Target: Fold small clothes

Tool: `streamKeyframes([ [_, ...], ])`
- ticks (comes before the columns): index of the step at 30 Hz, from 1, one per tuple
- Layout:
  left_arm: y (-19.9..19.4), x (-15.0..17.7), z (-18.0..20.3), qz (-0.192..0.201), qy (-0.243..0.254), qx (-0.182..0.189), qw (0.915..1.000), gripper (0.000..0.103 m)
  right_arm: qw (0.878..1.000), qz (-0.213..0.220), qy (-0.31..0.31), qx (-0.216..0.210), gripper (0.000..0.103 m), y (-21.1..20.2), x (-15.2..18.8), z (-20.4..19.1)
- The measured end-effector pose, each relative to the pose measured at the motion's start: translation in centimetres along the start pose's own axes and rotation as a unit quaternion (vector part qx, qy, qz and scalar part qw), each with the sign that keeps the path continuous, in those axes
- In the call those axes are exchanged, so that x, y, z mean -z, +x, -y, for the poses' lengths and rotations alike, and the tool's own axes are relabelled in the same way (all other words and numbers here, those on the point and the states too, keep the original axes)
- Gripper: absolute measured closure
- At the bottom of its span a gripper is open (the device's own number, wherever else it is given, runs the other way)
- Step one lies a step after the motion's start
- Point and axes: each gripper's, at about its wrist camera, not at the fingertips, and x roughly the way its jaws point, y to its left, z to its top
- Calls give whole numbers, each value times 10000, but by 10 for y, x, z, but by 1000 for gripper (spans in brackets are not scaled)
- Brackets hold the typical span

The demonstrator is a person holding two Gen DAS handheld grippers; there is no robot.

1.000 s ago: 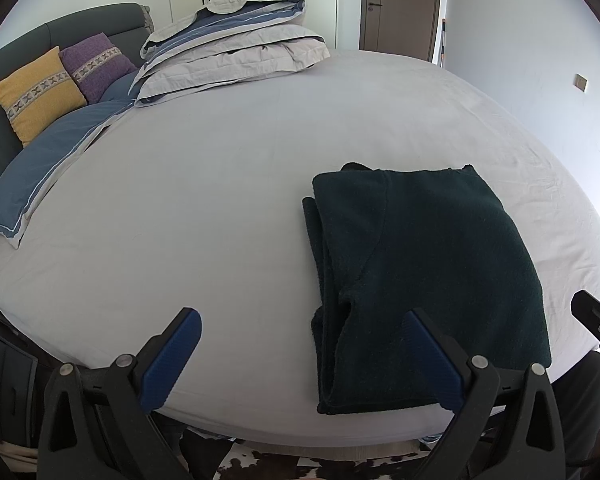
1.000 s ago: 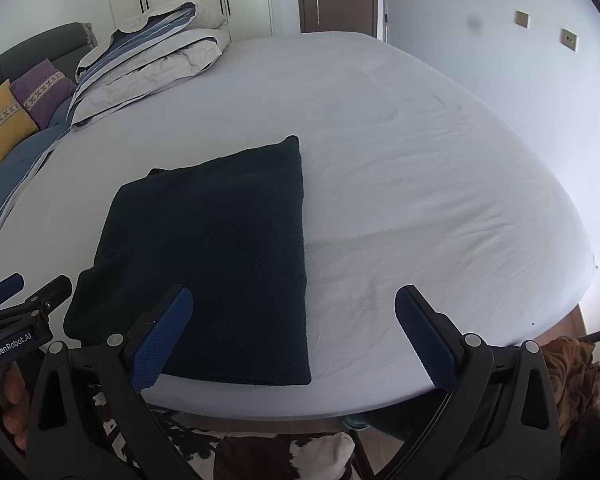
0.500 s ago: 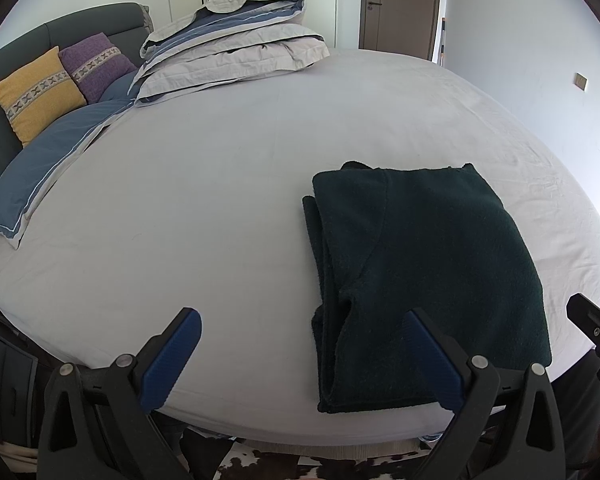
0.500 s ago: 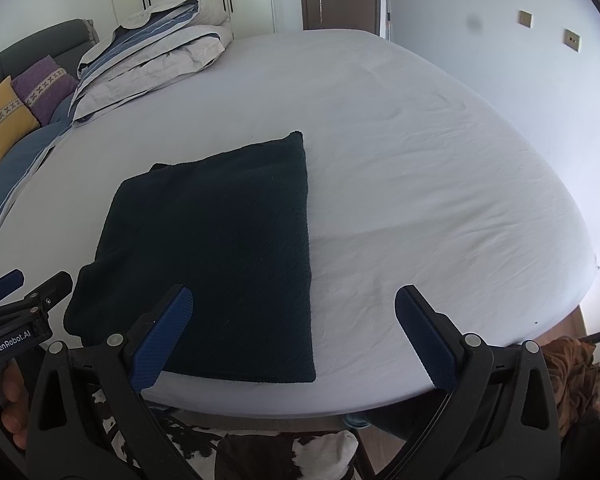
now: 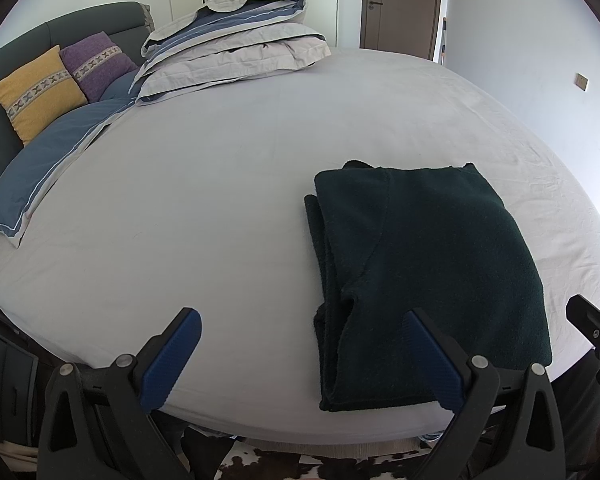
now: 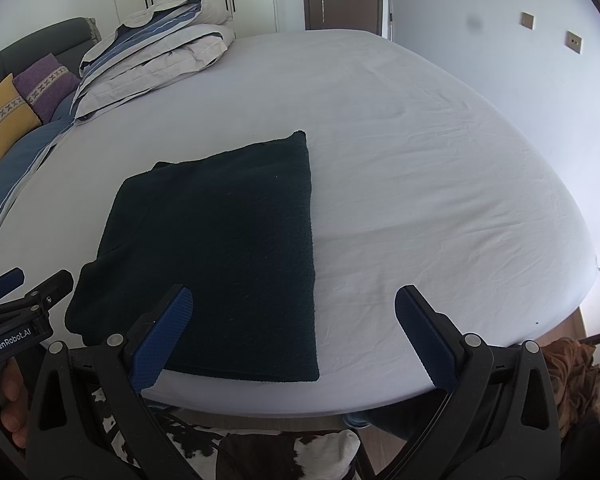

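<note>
Left gripper (image 5: 300,358) and right gripper (image 6: 294,334): fingers spread, holding nothing, both hovering off the near edge of the bed (image 5: 220,168). The dark garment (image 5: 420,276) lies folded flat by that edge, unmoved over the last second; the right gripper has drifted slightly. Folding appears finished. Beyond the garment: stacked bedding (image 5: 236,52).
</note>
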Motion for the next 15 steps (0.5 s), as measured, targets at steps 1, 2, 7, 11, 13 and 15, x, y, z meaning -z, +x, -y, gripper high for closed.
streamKeyframes([
  [1, 0, 0, 0, 1, 0, 0, 10000, 0, 10000, 0, 1, 0, 0, 0, 0, 0],
  [2, 0, 0, 0, 1, -2, 1, 10000, 0, 10000, -1, -1, 3, 0, 0, 0, 0],
  [7, 0, 1, -1, -11, 4, 5, 10000, 0, 10000, 0, 0, 4, 0, 0, 1, -1],
  [11, 1, 3, -2, -16, 1, 12, 10000, 0, 10000, 0, 0, 6, 0, -1, 1, -1],
  [13, 0, 4, -3, -19, -4, 13, 10000, 0, 10000, -7, -5, 6, 0, 0, 1, -1],
  [15, 1, 4, -4, -24, -1, 17, 10000, 0, 10000, -10, -14, -1, 0, 1, 1, 0],
])
